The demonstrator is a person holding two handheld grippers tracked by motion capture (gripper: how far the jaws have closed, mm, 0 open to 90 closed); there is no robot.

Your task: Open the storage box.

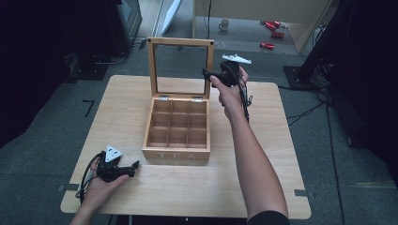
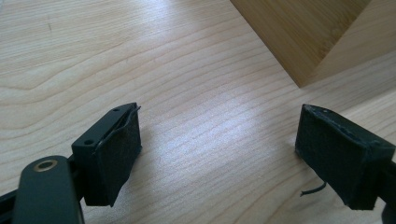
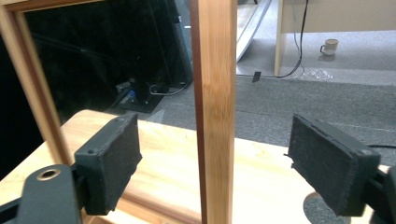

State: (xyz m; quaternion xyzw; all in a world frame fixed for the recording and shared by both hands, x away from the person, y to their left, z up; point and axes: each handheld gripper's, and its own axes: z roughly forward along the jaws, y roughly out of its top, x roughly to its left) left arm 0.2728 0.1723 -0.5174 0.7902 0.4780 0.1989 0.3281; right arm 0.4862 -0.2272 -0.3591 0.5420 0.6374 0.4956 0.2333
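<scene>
Presently: one wooden tea box [image 1: 176, 136], nine bare compartments, standing mid-table [image 1: 263, 178] with its glass-paned lid [image 1: 180, 65] upright on two hinges at the back. The right gripper [image 1: 217, 75] is at the lid's right frame rail; in the right gripper view its jaws stand wide, one either side of that rail [image 3: 215, 116], not yet touching it. The left gripper [image 1: 133, 165] rests low on the table just off the box's front left corner [image 2: 306, 60], jaws likewise wide and holding nothing. Step in hand, as judged: taking the lid to swing it. Best done by pinching the rail squarely on the wood, clear of the glass, then following the hinge arc slowly; the left gripper may steady the box. Lettering: "TEA" on the front wall [image 1: 176, 156], faint. No maker's mark legible.
</scene>
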